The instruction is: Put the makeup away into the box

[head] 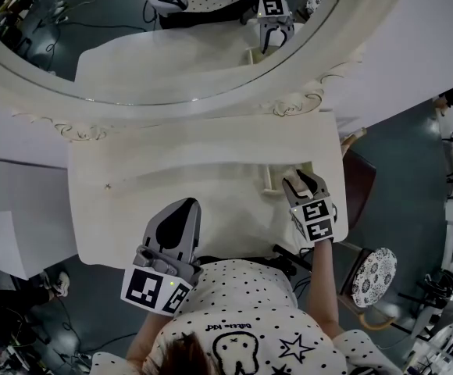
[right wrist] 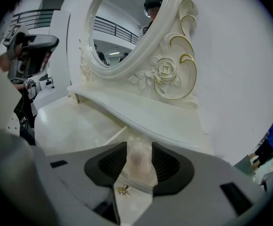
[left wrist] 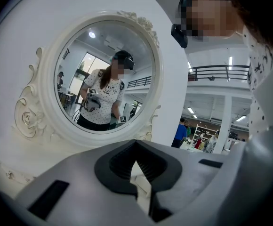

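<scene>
My right gripper (head: 295,180) (right wrist: 139,167) points down over a small cream box (head: 272,180) at the right of the white vanity table (head: 172,182). A pale, pinkish makeup piece (right wrist: 139,158) fills the gap between its ribbed pads and touches both. Just below it, a tiny gold knob (right wrist: 123,189) sits on the box's cream front. My left gripper (head: 186,205) (left wrist: 139,182) hovers at the table's near left edge. Its jaws are together, with only a thin slit between them and nothing in it.
A large oval mirror (head: 172,37) (left wrist: 103,79) in a carved white frame (right wrist: 167,74) rises behind a narrow raised shelf (right wrist: 141,112). A stool with a patterned seat (head: 373,276) stands right of the table. Bystanders (left wrist: 181,131) stand far off.
</scene>
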{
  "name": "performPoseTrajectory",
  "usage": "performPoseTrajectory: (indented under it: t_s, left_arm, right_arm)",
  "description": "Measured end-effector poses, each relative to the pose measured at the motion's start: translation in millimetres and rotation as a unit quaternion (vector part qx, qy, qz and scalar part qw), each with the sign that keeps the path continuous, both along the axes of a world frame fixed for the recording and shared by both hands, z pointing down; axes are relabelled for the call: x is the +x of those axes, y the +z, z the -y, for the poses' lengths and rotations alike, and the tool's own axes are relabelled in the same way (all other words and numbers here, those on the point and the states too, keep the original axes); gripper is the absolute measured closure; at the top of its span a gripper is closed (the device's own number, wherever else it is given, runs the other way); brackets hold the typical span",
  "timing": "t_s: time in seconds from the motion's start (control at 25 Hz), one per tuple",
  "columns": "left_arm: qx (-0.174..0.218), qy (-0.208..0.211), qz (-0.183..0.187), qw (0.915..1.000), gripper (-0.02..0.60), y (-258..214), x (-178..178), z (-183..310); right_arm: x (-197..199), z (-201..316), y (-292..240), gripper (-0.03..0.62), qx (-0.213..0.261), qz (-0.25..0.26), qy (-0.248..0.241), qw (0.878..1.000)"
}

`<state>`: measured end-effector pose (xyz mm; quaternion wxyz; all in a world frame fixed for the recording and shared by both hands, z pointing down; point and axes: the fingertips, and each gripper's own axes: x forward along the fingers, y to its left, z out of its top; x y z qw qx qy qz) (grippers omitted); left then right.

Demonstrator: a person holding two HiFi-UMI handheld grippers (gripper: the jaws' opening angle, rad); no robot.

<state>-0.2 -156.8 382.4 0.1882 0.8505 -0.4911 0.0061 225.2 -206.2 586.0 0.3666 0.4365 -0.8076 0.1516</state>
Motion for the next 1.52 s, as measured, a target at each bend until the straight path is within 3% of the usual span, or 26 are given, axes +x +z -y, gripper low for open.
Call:
performPoseTrajectory:
  t_s: [0.48, 0.72, 1.2, 1.52]
  left_arm:
    - [-0.002, -0.004, -0.001, 1.0000, 0.586, 2, -3, 2]
    - [-0.001, -0.004, -0.003, 1.0000, 0.586, 2, -3, 1]
    - [0.006, 0.001, -0.005, 1.0000, 0.586, -2, -2, -4]
    - [0.015, 0.011, -0.010, 0.9998, 0.586, -7, -3, -10]
  right_arm:
    - [2, 5, -5, 0.437, 0.013, 0.002, 0.015, 1.000]
    - [8, 12, -17, 0.585, 0.046, 0.003, 0.048, 0.998]
    - [2, 15, -41, 0.588, 0.076, 0.026, 0.079, 0.994]
    - [-17, 13, -80, 0.588, 0.127, 0.054, 0.088, 0.987]
